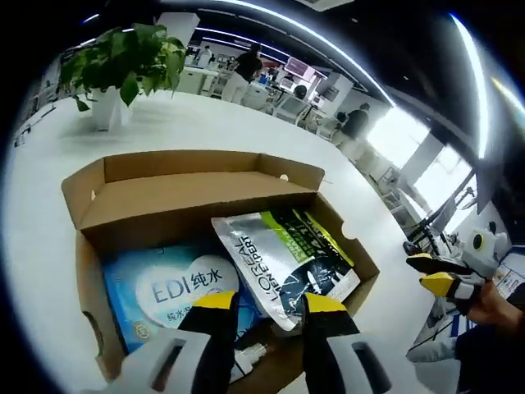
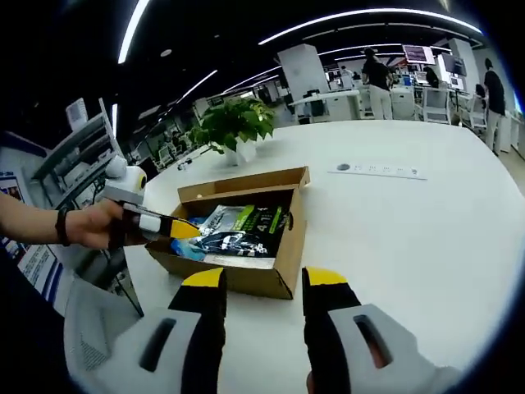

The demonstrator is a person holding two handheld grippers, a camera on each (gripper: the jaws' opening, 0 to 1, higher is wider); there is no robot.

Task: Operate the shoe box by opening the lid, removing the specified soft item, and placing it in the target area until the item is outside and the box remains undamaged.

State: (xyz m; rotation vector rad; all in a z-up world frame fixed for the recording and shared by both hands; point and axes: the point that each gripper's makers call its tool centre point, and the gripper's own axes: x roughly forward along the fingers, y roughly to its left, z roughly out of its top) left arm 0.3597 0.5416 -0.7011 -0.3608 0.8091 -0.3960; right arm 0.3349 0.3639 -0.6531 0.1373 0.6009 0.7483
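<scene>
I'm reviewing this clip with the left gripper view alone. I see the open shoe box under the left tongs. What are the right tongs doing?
Observer: The right tongs are open and empty, hovering over the table short of the shoe box.
Operator: How do the left tongs look from that side?
Observer: In the right gripper view, a hand holds the left tongs in over the box's left wall, tips near the blue pack. I cannot tell if they touch.
Operator: Anything else on the table?
Observer: A flat white strip lies beyond the box, well apart from it.
</scene>
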